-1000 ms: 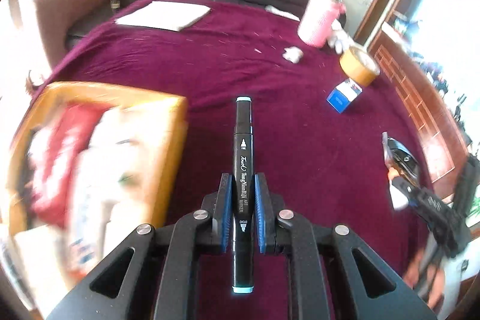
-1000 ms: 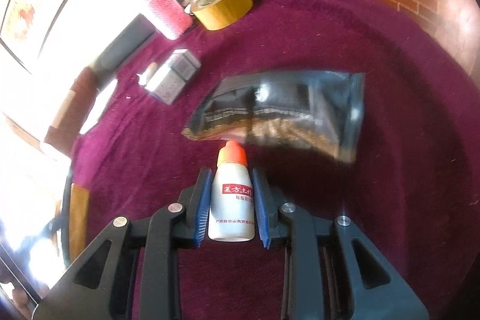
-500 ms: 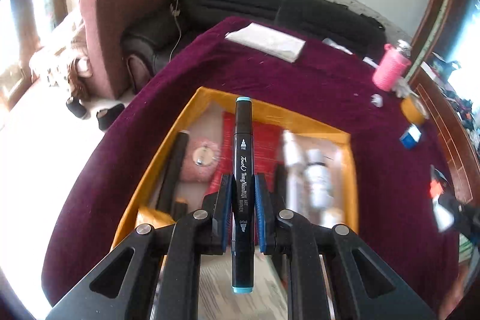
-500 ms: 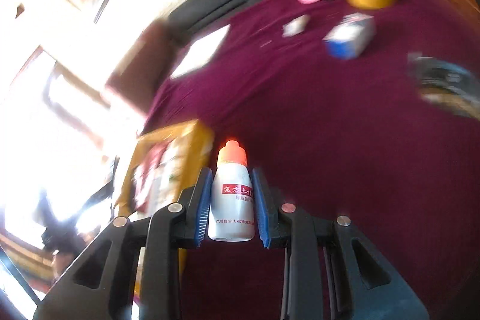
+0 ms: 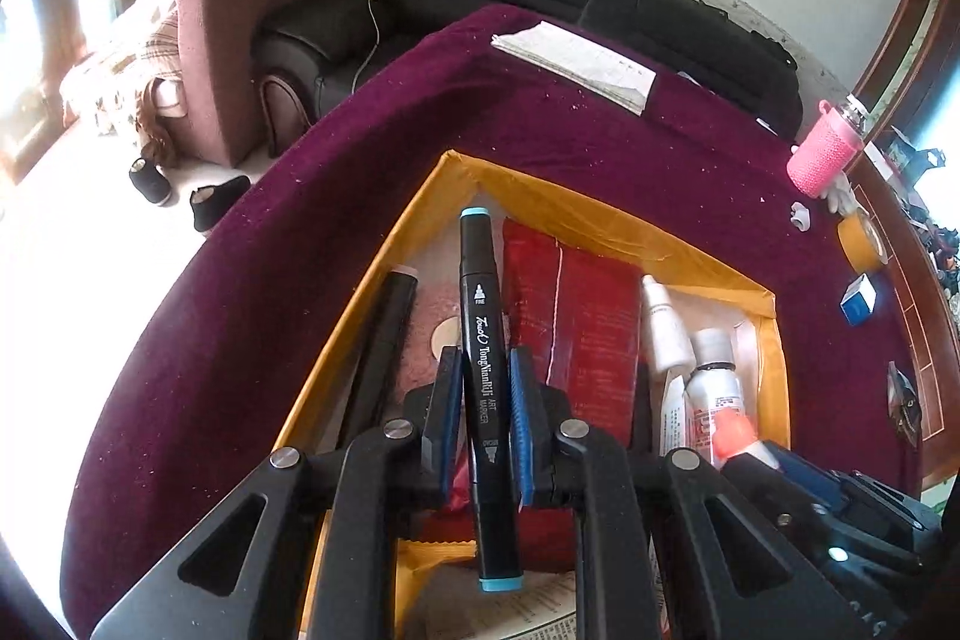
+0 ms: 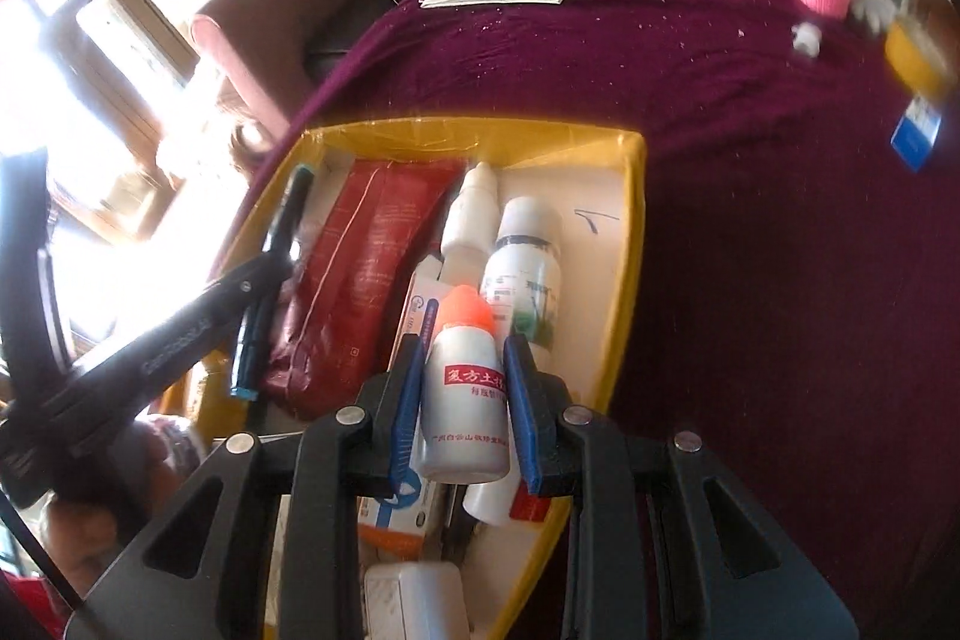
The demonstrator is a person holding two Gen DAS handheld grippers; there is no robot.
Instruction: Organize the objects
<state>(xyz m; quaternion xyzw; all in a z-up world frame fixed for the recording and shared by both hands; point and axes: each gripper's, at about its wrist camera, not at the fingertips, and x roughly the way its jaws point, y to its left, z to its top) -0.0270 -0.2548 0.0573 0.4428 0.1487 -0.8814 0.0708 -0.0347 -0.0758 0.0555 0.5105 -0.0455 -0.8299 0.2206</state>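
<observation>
My left gripper is shut on a black art marker with blue end caps and holds it over the left part of the yellow box. My right gripper is shut on a small white bottle with an orange cap and holds it over the yellow box, above other bottles. The left gripper with the marker shows at the left of the right wrist view. The orange cap shows in the left wrist view.
The box holds a red pouch, white bottles, a black tube and small cartons. On the maroon cloth lie folded paper, a pink cup, a tape roll and a blue box. Sofas stand beyond.
Both grippers have swung from the open cloth to above the yellow box, still gripping the marker and the bottle. The box now fills the middle of both views.
</observation>
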